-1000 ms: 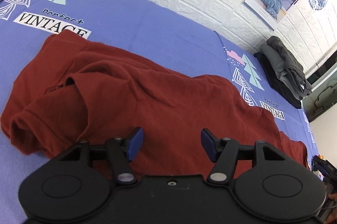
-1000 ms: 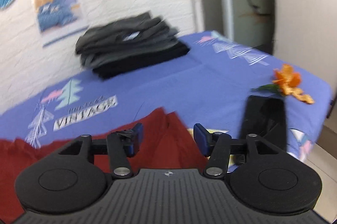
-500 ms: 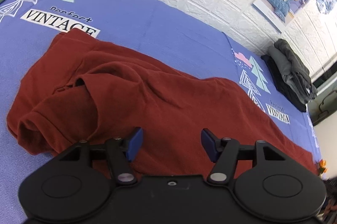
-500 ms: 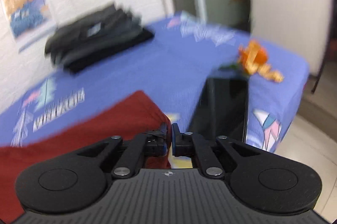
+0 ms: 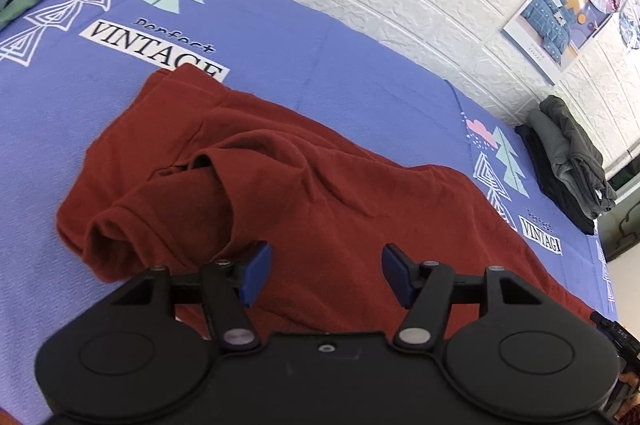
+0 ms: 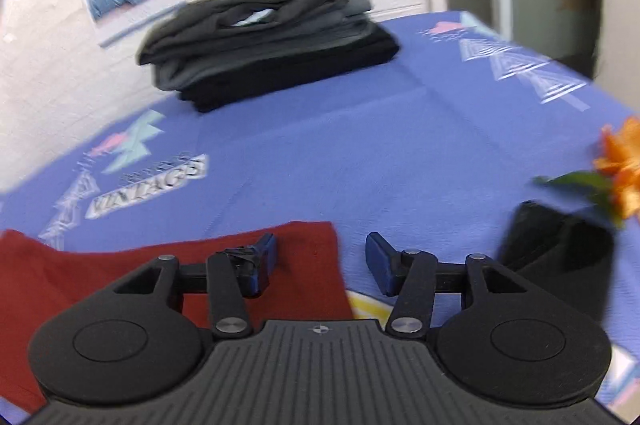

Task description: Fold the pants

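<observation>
Item: rust-red fleece pants (image 5: 320,193), rumpled at frame centre on blue printed bed sheet (image 5: 280,37); unfolded. Left tool (image 5: 325,275) wide open, empty. Right tool (image 6: 320,263) opening, empty, over hem corner.

Left gripper (image 5: 324,275): matte black body, two round disc housings, angular black linkage arms with silver pivot screws, one small screw at centre of the smooth top plate. Blue fingers (image 5: 256,271), flat and rectangular.

Right gripper (image 6: 320,265): same black build and silver pivots; top plate ribbed lengthwise, small crosshair mark at centre. Blue pads (image 6: 378,261); black tape wrapped behind the left one.
</observation>
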{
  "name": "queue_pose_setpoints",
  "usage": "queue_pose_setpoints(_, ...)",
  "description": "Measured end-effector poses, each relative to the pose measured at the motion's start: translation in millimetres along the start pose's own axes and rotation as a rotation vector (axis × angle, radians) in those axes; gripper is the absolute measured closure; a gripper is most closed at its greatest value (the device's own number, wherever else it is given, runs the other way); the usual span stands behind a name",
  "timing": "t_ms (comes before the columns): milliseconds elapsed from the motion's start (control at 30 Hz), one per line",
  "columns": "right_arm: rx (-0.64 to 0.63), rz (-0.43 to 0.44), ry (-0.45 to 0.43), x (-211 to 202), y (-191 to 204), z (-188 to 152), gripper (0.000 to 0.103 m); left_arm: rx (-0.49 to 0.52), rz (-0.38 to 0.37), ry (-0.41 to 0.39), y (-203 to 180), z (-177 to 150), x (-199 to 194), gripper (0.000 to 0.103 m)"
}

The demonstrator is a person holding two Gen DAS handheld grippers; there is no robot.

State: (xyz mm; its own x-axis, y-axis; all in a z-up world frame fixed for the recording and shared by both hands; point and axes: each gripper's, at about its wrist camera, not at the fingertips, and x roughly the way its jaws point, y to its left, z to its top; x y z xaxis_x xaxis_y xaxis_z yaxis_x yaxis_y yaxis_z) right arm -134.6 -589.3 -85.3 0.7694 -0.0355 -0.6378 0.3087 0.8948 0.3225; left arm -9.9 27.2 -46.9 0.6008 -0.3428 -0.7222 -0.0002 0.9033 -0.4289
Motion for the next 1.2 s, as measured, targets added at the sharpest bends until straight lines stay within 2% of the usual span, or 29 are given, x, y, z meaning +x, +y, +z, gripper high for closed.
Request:
queue_pose_setpoints(67,-0.037,0.011,0.026,4.3,11.2,-3.7,0.056,-0.006,0.011,0.000,-0.2,1.0,1.1,0.000)
queue_pose_setpoints(100,-0.080,-0.022,0.029,5.1,17.5,-4.8,0.090,-0.005,0.015,0.002,-0.9,1.5,2.2,0.000)
queue_pose_setpoints(133,-0.107,-0.043,0.022,3.4,22.1,-4.4,0.097,-0.002,0.019,0.005,-2.2,1.8,3.3,0.000)
queue_pose_setpoints(200,-0.083,-0.123,0.008,4.6,17.7,1.4,0.098,0.012,0.023,0.005,-5.1,2.0,4.1,0.000)
queue_pose_setpoints(233,-0.041,-0.134,0.004,6.5,11.4,3.5,0.098,0.016,0.023,0.004,-5.6,2.0,4.6,0.000)
queue_pose_setpoints(300,-0.008,-0.124,0.000,9.7,6.6,2.7,0.098,0.012,0.022,0.003,-5.1,2.1,4.3,0.000)
queue_pose_setpoints(367,-0.071,-0.135,-0.012,8.4,13.3,-0.7,0.097,0.008,0.031,-0.005,-3.8,1.3,2.3,0.000)
queue_pose_setpoints(400,-0.078,-0.125,-0.019,7.5,12.7,-1.7,0.093,0.005,0.036,-0.006,-2.7,1.3,1.6,0.000)
queue_pose_setpoints(533,-0.020,-0.083,-0.013,-4.5,-4.0,-2.8,0.052,-0.014,0.056,-0.031,4.0,4.5,-6.1,0.000)
queue_pose_setpoints(600,0.002,-0.057,-0.005,-13.6,-9.6,-4.1,0.042,-0.019,0.067,-0.051,8.0,8.2,-12.6,0.000)
queue_pose_setpoints(733,-0.016,-0.003,0.032,-27.1,-11.4,-13.2,0.037,-0.053,0.138,-0.141,18.7,16.2,-29.3,0.000)
queue_pose_setpoints(900,-0.028,-0.005,0.015,-28.4,-7.0,-20.6,0.036,-0.110,0.278,-0.214,42.6,26.1,-32.7,0.000)
queue_pose_setpoints(1033,-0.045,-0.018,0.018,-26.7,-1.6,-20.1,0.028,-0.109,0.249,-0.161,53.6,29.3,-21.5,0.000)
queue_pose_setpoints(1200,-0.072,-0.064,0.022,-22.5,9.9,-19.0,0.018,-0.046,0.272,-0.206,53.7,39.8,-8.6,0.000)
